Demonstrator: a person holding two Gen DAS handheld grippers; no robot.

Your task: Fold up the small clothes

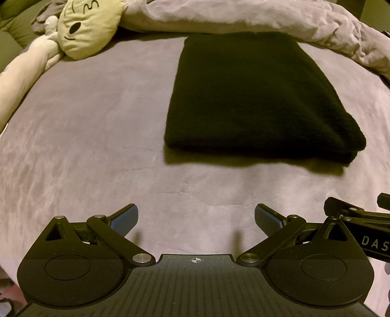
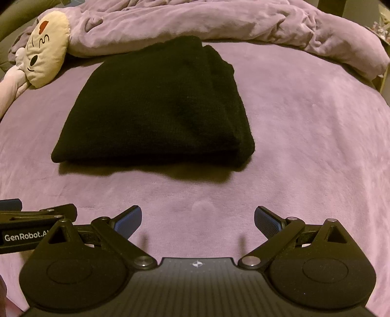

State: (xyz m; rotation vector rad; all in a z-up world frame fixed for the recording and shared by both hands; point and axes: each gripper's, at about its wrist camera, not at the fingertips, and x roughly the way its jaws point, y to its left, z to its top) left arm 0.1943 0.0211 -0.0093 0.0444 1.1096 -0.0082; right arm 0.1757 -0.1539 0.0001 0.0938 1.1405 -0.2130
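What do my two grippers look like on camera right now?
Both match: the left gripper and right gripper have matte black linkage arms, silver pivot pins, round black hubs and blue textured pads on the jaws. White side lettering reads "GenRobot.AI" and "DAS".

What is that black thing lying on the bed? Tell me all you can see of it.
The black garment looks like soft knitted cloth, folded into a neat rectangle of several layers, with stacked edges showing along its right side. It lies flat on the purple bedspread, its far end near the rumpled blanket. Nothing grips it: both tongs are open and short of its near edge.
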